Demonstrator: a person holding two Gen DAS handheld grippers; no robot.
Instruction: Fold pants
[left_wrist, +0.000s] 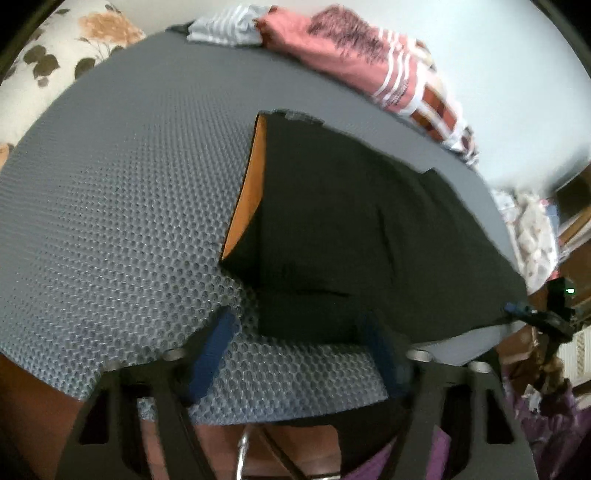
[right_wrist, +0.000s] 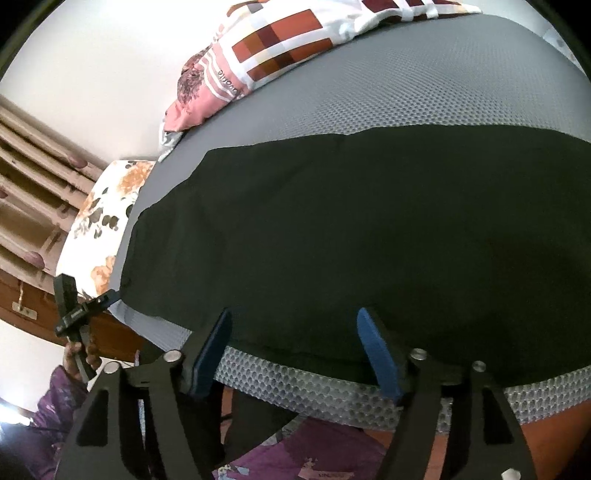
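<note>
Black pants (left_wrist: 351, 229) lie flat on a grey honeycomb mat (left_wrist: 129, 184), with an orange lining (left_wrist: 247, 192) showing at their left end. My left gripper (left_wrist: 299, 316) is open at the pants' near left corner: one blue pad rests over the mat, the other over the cloth. The right wrist view shows the pants (right_wrist: 351, 229) stretching across the mat (right_wrist: 424, 85). My right gripper (right_wrist: 294, 313) is open, its blue pads straddling the near edge of the pants. Each gripper also appears in the other's view, at the pants' ends: the right gripper (left_wrist: 535, 317) and the left gripper (right_wrist: 85, 306).
Pink and striped clothes (left_wrist: 354, 48) are piled at the mat's far edge, beside a checked cloth (right_wrist: 280, 40). A floral sheet (left_wrist: 55, 55) lies beyond the mat's left side. Wooden furniture (right_wrist: 29, 166) stands by the wall. The person's purple clothing (right_wrist: 295, 454) is just below the mat's near edge.
</note>
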